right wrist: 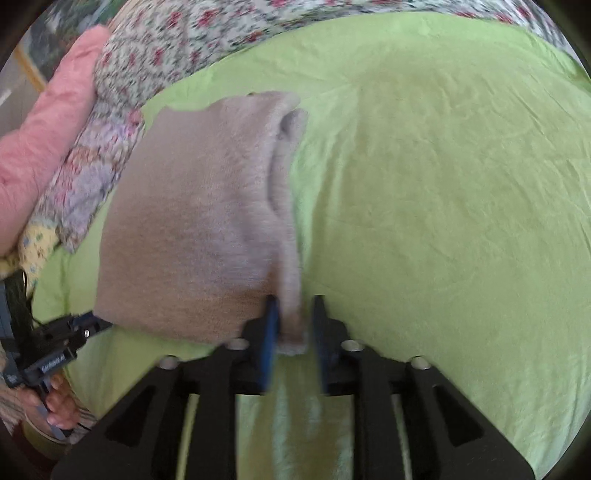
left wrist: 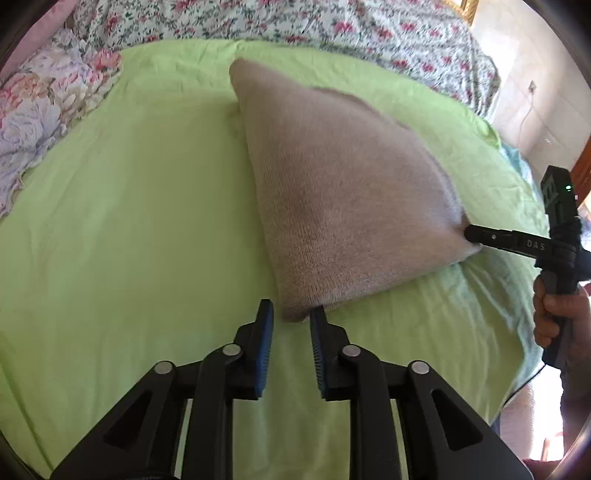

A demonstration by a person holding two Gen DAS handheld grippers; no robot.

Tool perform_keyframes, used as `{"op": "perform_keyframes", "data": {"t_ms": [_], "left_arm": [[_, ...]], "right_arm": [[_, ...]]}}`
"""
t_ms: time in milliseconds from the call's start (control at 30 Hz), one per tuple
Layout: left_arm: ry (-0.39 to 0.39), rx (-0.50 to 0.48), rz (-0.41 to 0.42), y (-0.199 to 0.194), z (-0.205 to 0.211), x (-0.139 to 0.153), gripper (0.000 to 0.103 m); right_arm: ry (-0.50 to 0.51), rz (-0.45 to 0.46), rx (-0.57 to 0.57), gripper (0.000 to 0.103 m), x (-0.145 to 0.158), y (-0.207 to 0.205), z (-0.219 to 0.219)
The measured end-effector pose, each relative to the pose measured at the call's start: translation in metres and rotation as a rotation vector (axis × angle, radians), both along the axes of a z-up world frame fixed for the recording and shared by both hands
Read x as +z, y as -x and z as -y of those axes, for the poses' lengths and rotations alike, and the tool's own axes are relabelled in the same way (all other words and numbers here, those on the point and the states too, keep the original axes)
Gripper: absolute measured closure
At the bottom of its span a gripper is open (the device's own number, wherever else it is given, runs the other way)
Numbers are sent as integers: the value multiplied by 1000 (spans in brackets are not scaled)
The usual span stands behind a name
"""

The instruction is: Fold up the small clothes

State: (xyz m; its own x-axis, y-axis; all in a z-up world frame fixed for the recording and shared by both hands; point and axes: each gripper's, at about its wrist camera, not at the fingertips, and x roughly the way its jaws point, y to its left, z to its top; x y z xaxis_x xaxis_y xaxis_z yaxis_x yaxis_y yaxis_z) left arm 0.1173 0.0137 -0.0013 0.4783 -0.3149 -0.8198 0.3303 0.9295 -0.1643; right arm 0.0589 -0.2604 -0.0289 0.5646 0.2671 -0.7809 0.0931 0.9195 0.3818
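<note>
A beige knitted garment (left wrist: 340, 184) lies folded on the green sheet (left wrist: 129, 221). My left gripper (left wrist: 291, 317) is open, its fingertips at the garment's near corner, one on each side. My right gripper (left wrist: 471, 233) comes in from the right, its tip at the garment's right corner. In the right wrist view the garment (right wrist: 192, 221) is blurred, and its edge lies between the open jaws of my right gripper (right wrist: 295, 317). The left gripper (right wrist: 79, 328) shows at the garment's left corner.
A floral bedspread (left wrist: 295, 22) runs along the far side of the bed. Flowered pillows (left wrist: 44, 103) lie at the left, with a pink pillow (right wrist: 48, 125) beside them. The bed's right edge (left wrist: 517, 332) drops to a tiled floor.
</note>
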Motion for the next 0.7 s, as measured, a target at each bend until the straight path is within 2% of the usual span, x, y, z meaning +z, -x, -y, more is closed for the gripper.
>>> {"op": "perform_keyframes", "data": {"t_ms": [133, 333, 433, 567, 700], "left_arm": [[44, -5, 54, -3, -6, 27, 63], [206, -13, 96, -52, 2, 64, 59], [217, -8, 97, -81, 16, 63, 59], [276, -30, 47, -112, 29, 51, 61], [201, -22, 13, -131, 38, 26, 66]], "right_arm": [[-7, 59, -39, 72, 25, 4, 9], [-54, 163, 12, 72, 68, -27, -4], [-77, 175, 65, 72, 72, -56, -18], [-90, 133, 90, 72, 56, -91, -28], [-72, 95, 92, 72, 37, -109, -29]]}}
